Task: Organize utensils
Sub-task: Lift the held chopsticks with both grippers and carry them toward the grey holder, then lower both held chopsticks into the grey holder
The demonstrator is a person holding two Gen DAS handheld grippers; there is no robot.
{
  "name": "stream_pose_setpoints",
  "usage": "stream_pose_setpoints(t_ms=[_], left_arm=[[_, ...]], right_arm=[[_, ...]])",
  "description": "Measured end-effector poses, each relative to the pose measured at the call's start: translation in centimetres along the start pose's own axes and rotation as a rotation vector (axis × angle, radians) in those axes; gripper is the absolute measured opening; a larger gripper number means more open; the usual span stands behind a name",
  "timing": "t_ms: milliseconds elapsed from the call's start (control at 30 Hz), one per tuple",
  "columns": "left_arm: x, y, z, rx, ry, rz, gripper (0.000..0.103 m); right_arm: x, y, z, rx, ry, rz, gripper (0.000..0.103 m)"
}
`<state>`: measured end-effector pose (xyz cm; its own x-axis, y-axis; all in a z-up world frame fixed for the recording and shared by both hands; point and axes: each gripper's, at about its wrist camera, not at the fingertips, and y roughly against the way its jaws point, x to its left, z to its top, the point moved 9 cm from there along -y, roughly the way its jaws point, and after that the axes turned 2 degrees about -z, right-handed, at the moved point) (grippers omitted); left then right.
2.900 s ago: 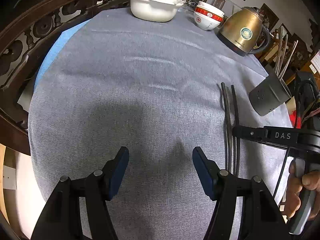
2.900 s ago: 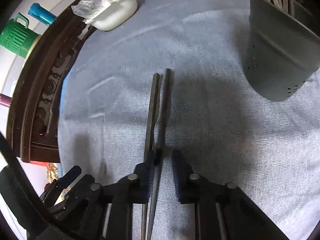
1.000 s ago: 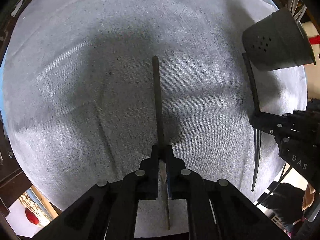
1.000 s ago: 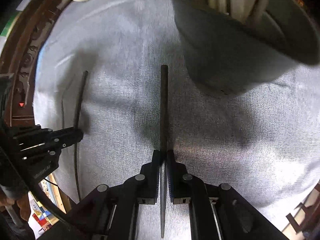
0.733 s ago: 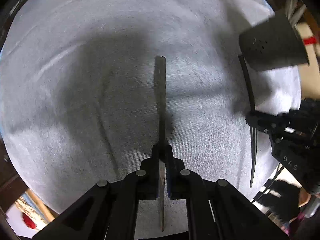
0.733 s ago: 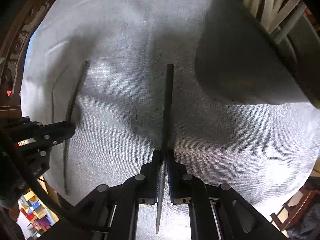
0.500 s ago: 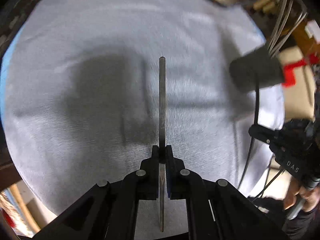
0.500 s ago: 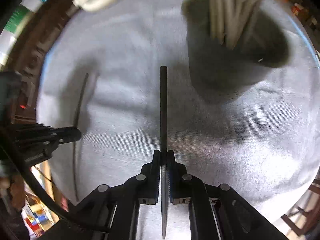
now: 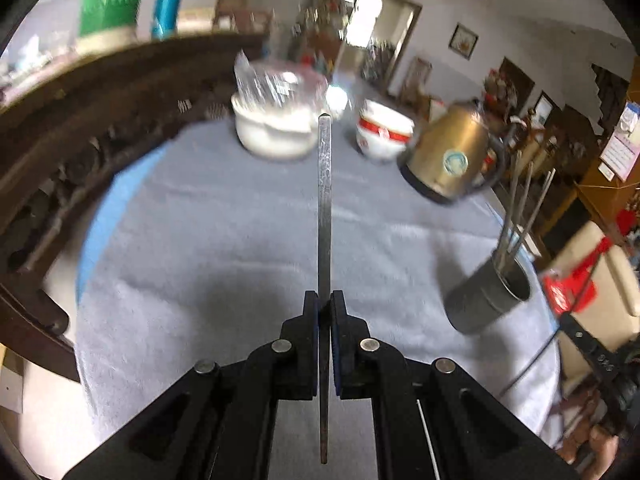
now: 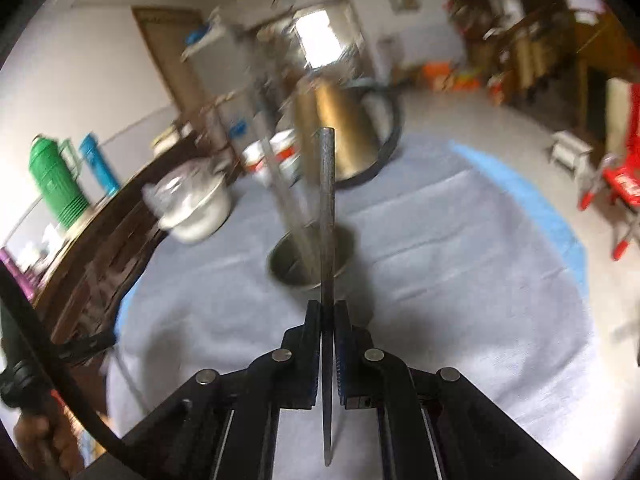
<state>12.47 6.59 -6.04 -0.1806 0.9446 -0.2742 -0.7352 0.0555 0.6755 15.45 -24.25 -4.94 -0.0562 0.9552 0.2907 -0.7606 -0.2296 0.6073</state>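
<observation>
Nearest each camera, one pair of tongs is clamped on one dark chopstick. From the left wrist, the left tongs [image 9: 324,308] grip the left chopstick [image 9: 324,208] between closed fingers [image 9: 310,320], its length running straight ahead above the surface [image 9: 224,216], tip raised toward the far crockery. From the right wrist, the right tongs [image 10: 328,312] pinch the right chopstick [image 10: 329,216] the same way, with a stub of it trailing back behind the grip.

Just beyond the right tongs stands one dark holder [image 10: 310,256], its open mouth directly ahead under the raised chopstick; the pale utensils inside it are too blurred to count there. In the left view the same holder sits off to the right and near, with about three or four thin metal sticks [image 9: 524,208] leaning out.

Farther back on the grey cloth stand one brass-coloured kettle [image 9: 452,156], one stack of red-banded white bowls [image 9: 382,132] and one white dish [image 9: 276,128] covered in clear plastic. Behind the carved wooden rail stand one green flask [image 10: 58,184] and one blue flask [image 10: 98,160].
</observation>
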Motion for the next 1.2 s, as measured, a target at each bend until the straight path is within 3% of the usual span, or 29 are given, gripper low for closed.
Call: stream_pose_setpoints(t_ms=[200, 367, 1200], left_arm=[[0.6, 0.6, -1.1, -0.092, -0.007, 0.036, 0.006], [0.7, 1.1, -1.2, -0.12, -0.005, 0.035, 0.006], [1.0, 5.3, -0.8, -0.142, 0.095, -0.064, 0.006]], right_arm=[[-0.8, 0.7, 0.1, -0.077, -0.001, -0.037, 0.007], [0.3, 1.2, -0.3, -0.105, 0.063, -0.045, 0.007], [-0.1, 3.6, -0.1, -0.13, 0.029, -0.029, 0.007]])
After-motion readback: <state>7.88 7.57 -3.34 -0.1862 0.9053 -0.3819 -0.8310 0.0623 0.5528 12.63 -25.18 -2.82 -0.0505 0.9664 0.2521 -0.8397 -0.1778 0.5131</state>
